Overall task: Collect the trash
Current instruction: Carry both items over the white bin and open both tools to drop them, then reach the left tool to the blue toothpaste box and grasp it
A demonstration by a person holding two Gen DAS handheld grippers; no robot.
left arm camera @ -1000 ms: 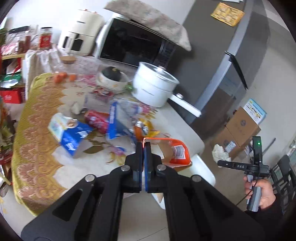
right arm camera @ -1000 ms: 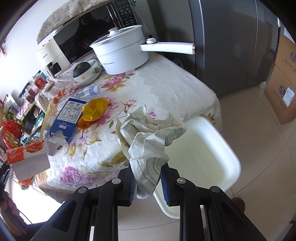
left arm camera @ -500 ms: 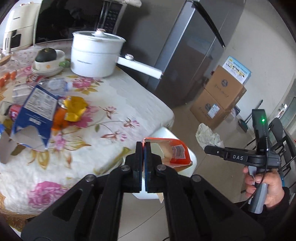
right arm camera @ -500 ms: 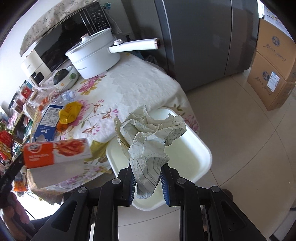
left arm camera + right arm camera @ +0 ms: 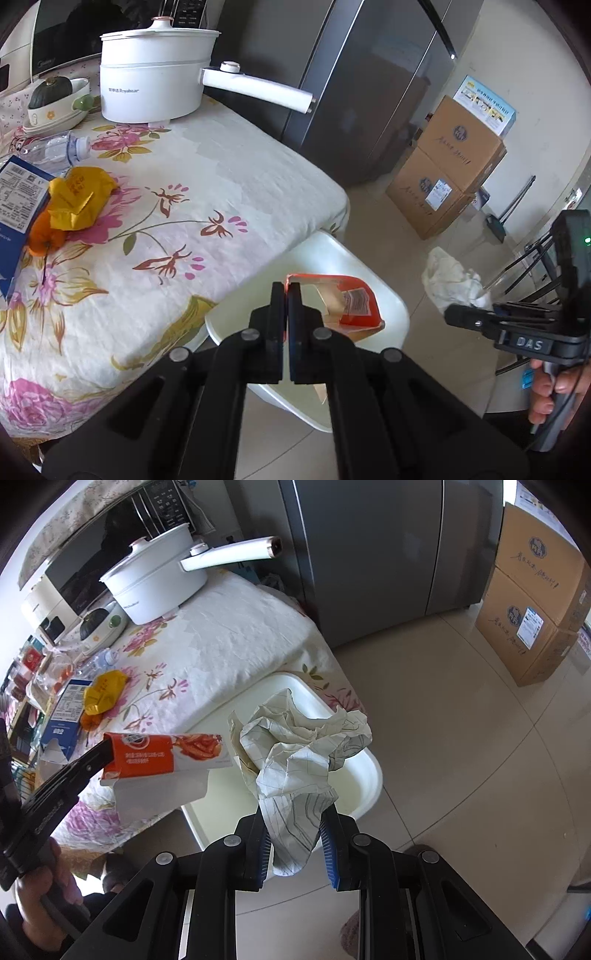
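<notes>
My left gripper (image 5: 286, 291) is shut on an orange and white food carton (image 5: 343, 302), held over the white plastic bin (image 5: 391, 314) beside the table. The carton (image 5: 166, 757) also shows in the right wrist view at the tip of the left gripper (image 5: 105, 747). My right gripper (image 5: 295, 827) is shut on a crumpled sheet of lined paper (image 5: 295, 746), held above the same bin (image 5: 365, 775). The paper (image 5: 454, 280) and right gripper (image 5: 458, 317) show at the right of the left wrist view.
The flowered table (image 5: 240, 173) carries a white pot (image 5: 155, 85) with a long handle, a yellow wrapper (image 5: 77, 195), a blue carton (image 5: 18, 199) and a plastic bottle (image 5: 55, 151). A grey fridge (image 5: 388, 554) and stacked cardboard boxes (image 5: 535, 602) stand behind.
Both grippers have moved away from the table toward the bin. The carton and the crumpled paper now hang over the bin, closer to each other.
</notes>
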